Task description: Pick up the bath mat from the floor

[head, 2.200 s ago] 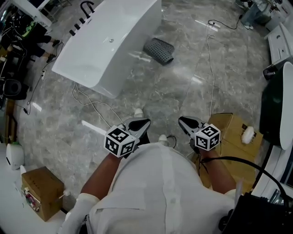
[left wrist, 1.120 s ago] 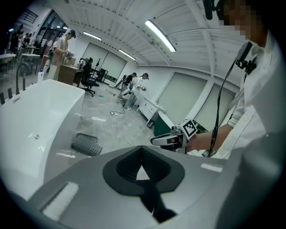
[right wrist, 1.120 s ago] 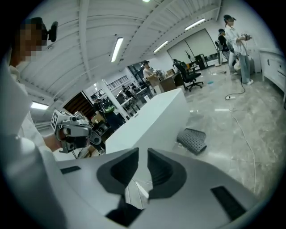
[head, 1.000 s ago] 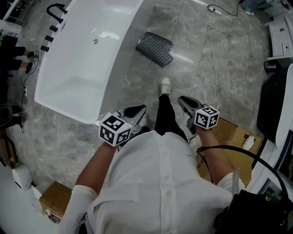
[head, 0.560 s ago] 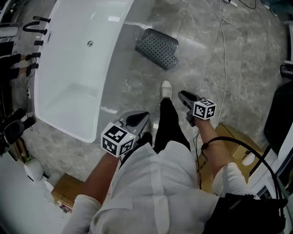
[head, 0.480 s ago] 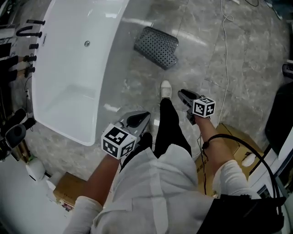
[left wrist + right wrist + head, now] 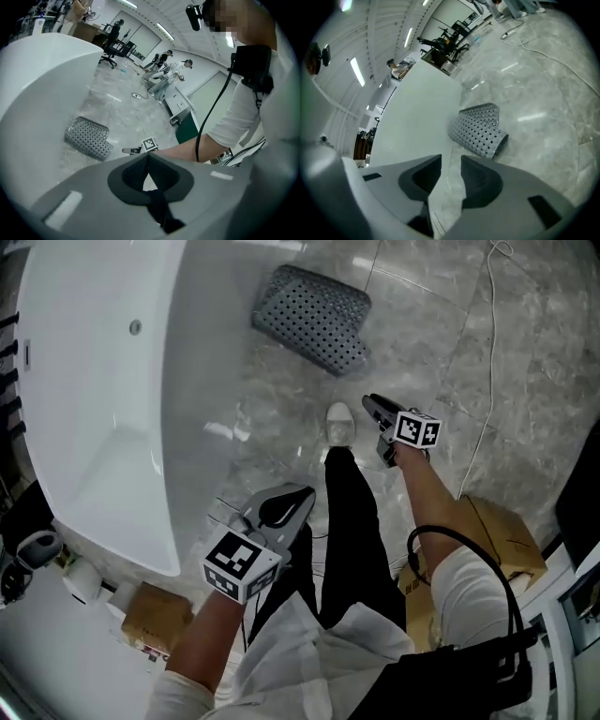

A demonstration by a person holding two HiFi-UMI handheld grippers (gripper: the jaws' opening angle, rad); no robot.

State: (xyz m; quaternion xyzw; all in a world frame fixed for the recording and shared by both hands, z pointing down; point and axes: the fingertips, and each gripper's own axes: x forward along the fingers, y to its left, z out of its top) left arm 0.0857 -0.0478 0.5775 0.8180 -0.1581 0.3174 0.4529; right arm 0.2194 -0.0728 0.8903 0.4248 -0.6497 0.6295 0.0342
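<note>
The bath mat [image 7: 314, 320] is grey, dotted with holes and partly rolled over on itself. It lies on the marble floor beside the white bathtub [image 7: 94, 409]. My right gripper [image 7: 367, 400] is stretched forward and hangs a little short of the mat's near edge. Its jaws are opening, with nothing between them. In the right gripper view the mat [image 7: 480, 129] lies just ahead of that gripper [image 7: 451, 161]. My left gripper [image 7: 306, 491] is held back by the tub's corner, shut and empty. The left gripper view shows its tips [image 7: 149, 155] meeting, with the mat [image 7: 88, 138] farther off.
A white shoe [image 7: 338, 422] and a black trouser leg [image 7: 352, 512] stand between the grippers. A white cable [image 7: 487, 418] runs over the floor at the right. Cardboard boxes sit at the right [image 7: 497, 531] and lower left [image 7: 155, 615]. People and office chairs [image 7: 112, 40] are far behind.
The person has stepped toward the mat, which now lies much closer. My right gripper has reached forward toward it, while the left one has stayed low beside the tub.
</note>
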